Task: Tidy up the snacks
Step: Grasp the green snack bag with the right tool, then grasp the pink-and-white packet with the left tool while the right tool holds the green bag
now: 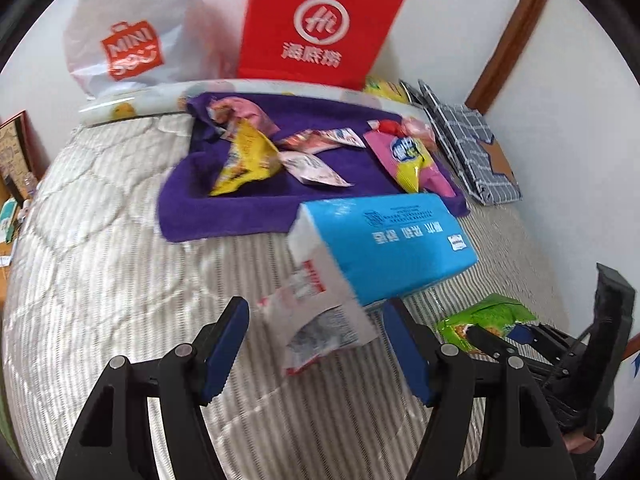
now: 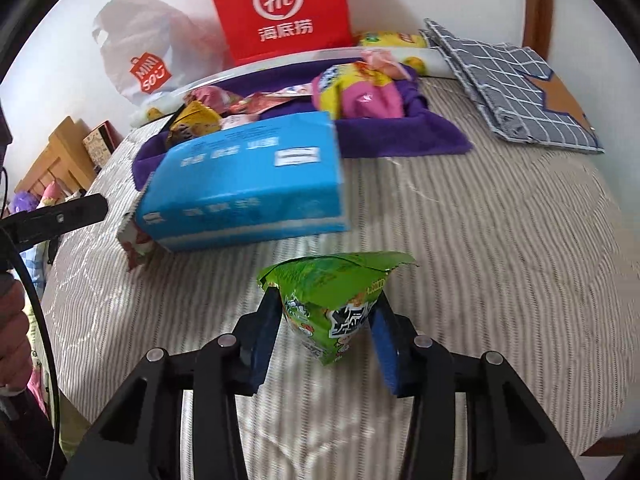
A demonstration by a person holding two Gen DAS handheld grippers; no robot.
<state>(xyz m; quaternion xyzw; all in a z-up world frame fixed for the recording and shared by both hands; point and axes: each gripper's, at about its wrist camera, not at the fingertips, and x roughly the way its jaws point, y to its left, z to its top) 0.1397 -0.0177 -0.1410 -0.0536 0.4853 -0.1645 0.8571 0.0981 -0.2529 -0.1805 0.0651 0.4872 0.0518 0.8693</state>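
Note:
My right gripper is shut on a green snack packet, held above the striped bed; the packet also shows in the left wrist view. My left gripper is open, and a white-and-red snack packet lies between its fingers, untouched, against a blue tissue pack. Several snacks lie on a purple towel, among them a yellow packet, a pink-and-yellow packet and a white packet.
A red paper bag and a white plastic bag stand against the wall behind the towel. A folded grey checked fabric box lies at the right. The tissue pack lies ahead of the right gripper.

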